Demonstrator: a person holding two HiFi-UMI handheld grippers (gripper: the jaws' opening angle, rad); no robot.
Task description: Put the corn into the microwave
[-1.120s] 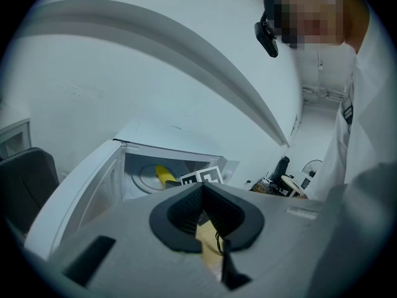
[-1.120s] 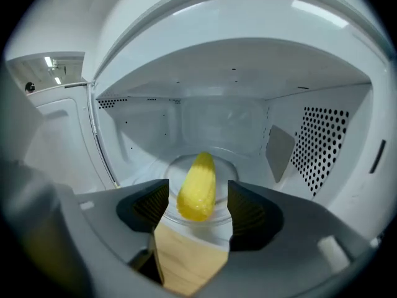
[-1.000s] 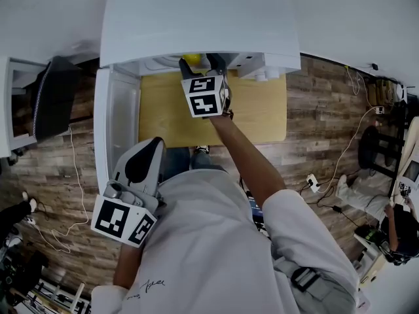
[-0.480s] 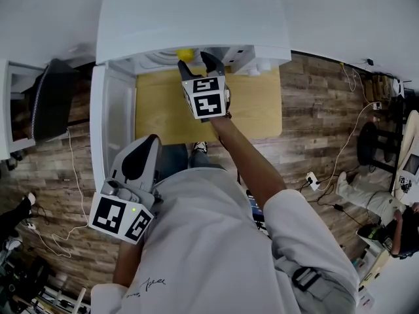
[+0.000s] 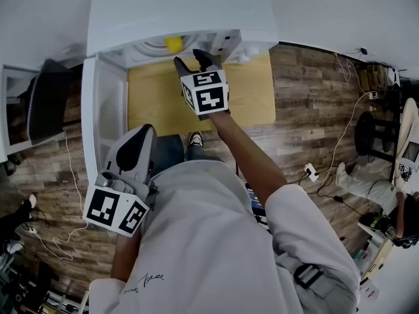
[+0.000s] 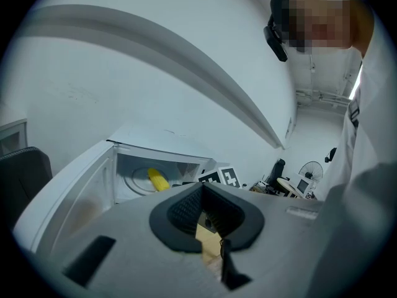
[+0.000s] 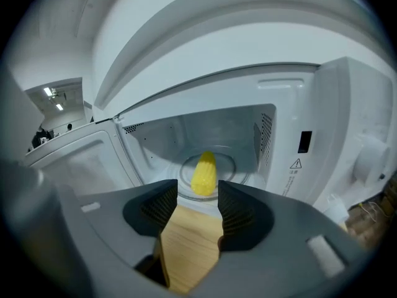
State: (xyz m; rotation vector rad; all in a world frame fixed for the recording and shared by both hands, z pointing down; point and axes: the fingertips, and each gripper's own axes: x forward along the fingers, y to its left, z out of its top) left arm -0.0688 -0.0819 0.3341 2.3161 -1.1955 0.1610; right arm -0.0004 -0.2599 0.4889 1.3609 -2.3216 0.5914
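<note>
Yellow corn (image 7: 203, 172) noted on the glass turntable (image 7: 232, 165) inside the open microwave (image 7: 298, 98). Found right gripper (image 7: 197, 191) outside the cavity, jaws apart though lately narrowing, nothing between them; left gripper (image 6: 201, 194) pinched together, empty. Seemed best to withdraw straight back, clear of the door (image 7: 74, 157), then swing it closed gently.

In the head view's upper centre, the white microwave (image 5: 183, 12) hides part of the yellow corn cob (image 5: 173, 43); print on its warning label (image 7: 296, 164) is too small to read.
</note>
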